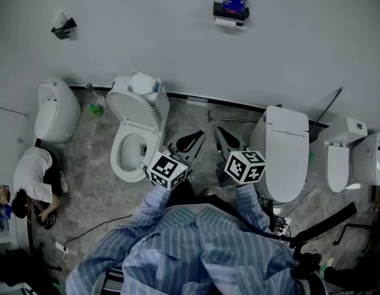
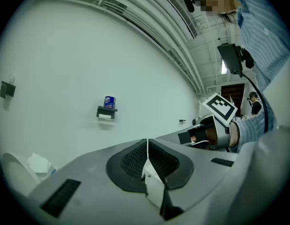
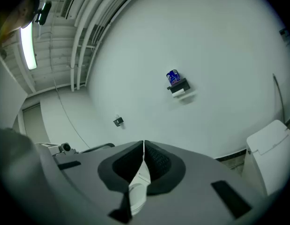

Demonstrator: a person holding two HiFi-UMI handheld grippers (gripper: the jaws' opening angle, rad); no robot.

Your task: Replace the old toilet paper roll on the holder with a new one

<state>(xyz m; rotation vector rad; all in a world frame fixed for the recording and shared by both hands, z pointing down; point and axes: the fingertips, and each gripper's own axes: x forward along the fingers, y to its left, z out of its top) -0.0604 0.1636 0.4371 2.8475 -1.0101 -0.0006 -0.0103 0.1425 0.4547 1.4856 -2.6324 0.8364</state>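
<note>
Where the white wall point(image 1: 147, 42) meets the grey marbled floor point(image 1: 91, 183): white ceramic toilets stand in a row along the wall's foot.
Toilets: four count clearly. One has its lid raised point(image 1: 119, 158) and one is large with a closed lid point(image 1: 288, 152). I cannot tell whether a white shape at the floor's right edge is a fifth.
People: one crouching person in a white top point(image 1: 33, 177) at the floor's left edge, beside the leftmost toilet; the wearer's blue-striped sleeves point(image 1: 177, 244) fill the near edge.
Left gripper point(image 2: 147, 142): grey two-jaw tool, jaws pressed together, nothing between them, touching nothing, aimed at the wall.
Right gripper point(image 3: 144, 145): same make, jaws likewise closed and empty, just beside the left one.
Marker cubes: two, one per gripper, with black-and-white squares and no letters.
Holders: two black wall-mounted paper holders. One point(image 1: 239, 12) is toward the wall's upper right and one point(image 1: 64, 28) toward its upper left, the latter with crumpled white paper on it.
Rolls: two, both at the right-hand holder, well apart from both grippers. A blue-wrapped new toilet roll point(image 1: 234, 0) stands upright on its top shelf, and a white roll point(image 1: 226, 22) hangs beneath.
Writing: the print on the blue wrapper is too small to read.
Bottle: one small green bottle point(image 1: 97, 110) at the wall's foot, between the leftmost toilet and the open one.
</note>
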